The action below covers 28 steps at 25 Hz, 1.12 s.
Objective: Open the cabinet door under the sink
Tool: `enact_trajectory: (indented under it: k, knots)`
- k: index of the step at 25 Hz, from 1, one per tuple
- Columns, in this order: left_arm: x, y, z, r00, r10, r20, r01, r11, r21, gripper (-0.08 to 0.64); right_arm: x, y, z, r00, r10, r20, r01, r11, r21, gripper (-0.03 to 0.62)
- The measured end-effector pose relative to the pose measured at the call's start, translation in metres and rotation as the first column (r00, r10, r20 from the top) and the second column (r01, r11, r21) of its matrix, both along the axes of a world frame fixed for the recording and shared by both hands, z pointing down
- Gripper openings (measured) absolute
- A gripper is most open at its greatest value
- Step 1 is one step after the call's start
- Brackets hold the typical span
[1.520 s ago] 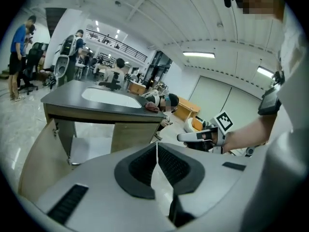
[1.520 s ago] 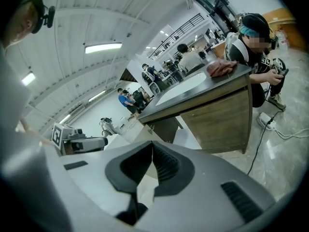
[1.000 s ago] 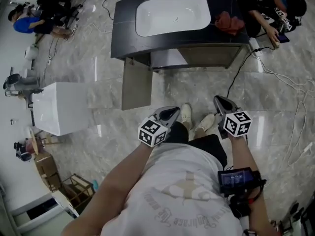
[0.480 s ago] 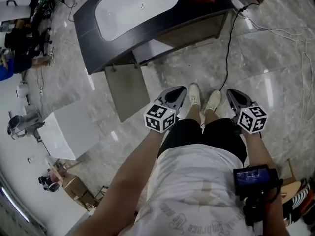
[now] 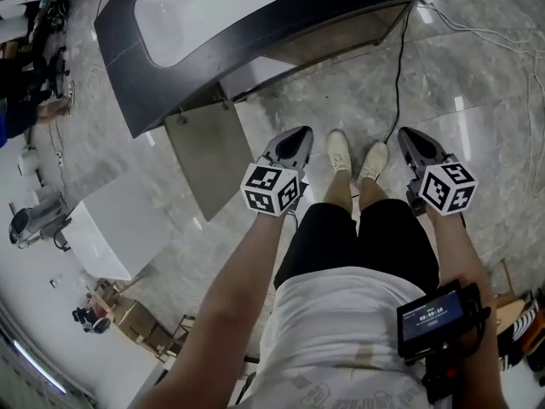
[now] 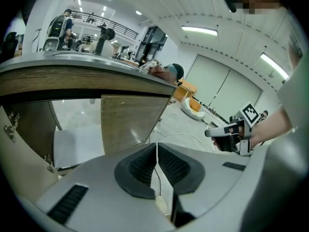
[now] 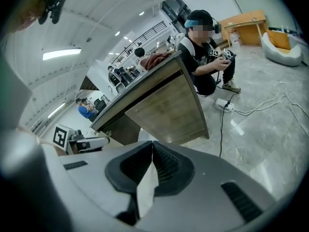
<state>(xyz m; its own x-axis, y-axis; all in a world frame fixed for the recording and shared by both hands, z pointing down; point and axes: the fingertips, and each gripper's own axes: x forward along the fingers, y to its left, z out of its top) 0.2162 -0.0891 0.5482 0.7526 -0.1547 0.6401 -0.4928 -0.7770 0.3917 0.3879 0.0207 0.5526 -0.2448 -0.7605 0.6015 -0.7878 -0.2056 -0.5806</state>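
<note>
I see two grippers, left gripper (image 5: 298,136) and right gripper (image 5: 409,136), both clenched on nothing. One cabinet door (image 5: 209,156) stands swung open under the one sink (image 5: 213,11), just ahead-left of the left gripper. The digits on the wrist screen (image 5: 434,318) are too small to read.

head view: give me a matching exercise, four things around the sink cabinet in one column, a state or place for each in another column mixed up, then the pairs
Things:
1. left-hand wooden cabinet door
2. right-hand wooden cabinet door
3. thin black cable
4. left gripper

States or places:
A. lies across the marble floor
B. jaws together, nothing between them
C. swung out, open
D. flush with the cabinet front, closed

Pairs: 1-C, 2-D, 3-A, 4-B
</note>
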Motion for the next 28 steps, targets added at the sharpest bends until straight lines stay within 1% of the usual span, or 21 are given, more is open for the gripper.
enact_trajectory:
  k: [3, 6, 8, 10, 13, 16, 19, 22, 25, 28]
  knots:
    - [-0.003, -0.010, 0.002, 1.000, -0.024, -0.006, 0.024, 1.000, 0.001, 0.018, 0.003, -0.017, 0.001, 1.000, 0.009, -0.008, -0.009, 1.000, 0.012, 0.015]
    - [-0.004, -0.018, -0.002, 0.998, -0.063, -0.029, 0.063, 0.998, -0.002, 0.018, 0.003, -0.027, -0.006, 1.000, 0.001, -0.018, 0.000, 1.000, 0.026, 0.015]
    - [-0.004, -0.032, 0.004, 0.995, -0.086, -0.040, 0.086, 0.996, -0.001, 0.018, -0.001, -0.037, 0.000, 1.000, -0.006, -0.016, 0.007, 0.999, 0.033, 0.015]
    - [-0.004, -0.051, 0.022, 0.993, -0.115, -0.026, 0.116, 0.993, 0.010, 0.018, -0.005, -0.046, 0.014, 1.000, -0.014, -0.008, 0.014, 0.999, 0.035, 0.015]
    - [-0.009, -0.076, 0.045, 0.984, -0.176, 0.014, 0.175, 0.983, 0.054, 0.018, -0.007, -0.050, 0.033, 1.000, -0.017, -0.006, 0.017, 0.999, 0.036, 0.015]
    - [-0.014, -0.096, 0.059, 0.974, -0.224, 0.010, 0.223, 0.972, 0.072, 0.018, -0.008, -0.044, 0.049, 1.000, 0.011, 0.001, -0.011, 1.000, 0.029, 0.015]
    - [-0.013, -0.117, 0.068, 0.974, -0.227, 0.017, 0.224, 0.969, 0.108, 0.018, -0.007, -0.039, 0.059, 0.999, 0.045, 0.013, -0.045, 0.999, 0.018, 0.015]
    - [-0.011, -0.141, 0.070, 0.972, -0.235, 0.012, 0.231, 0.960, 0.157, 0.018, -0.012, -0.034, 0.064, 0.999, 0.035, 0.012, -0.036, 0.999, 0.008, 0.015]
    - [-0.007, -0.163, 0.066, 0.970, -0.243, -0.012, 0.240, 0.947, 0.213, 0.018, -0.017, -0.027, 0.069, 1.000, 0.022, 0.003, -0.022, 1.000, -0.014, 0.015]
    - [-0.002, -0.182, 0.058, 0.969, -0.245, -0.043, 0.248, 0.938, 0.240, 0.021, -0.018, -0.021, 0.070, 1.000, 0.030, -0.006, -0.030, 0.999, -0.034, 0.015]
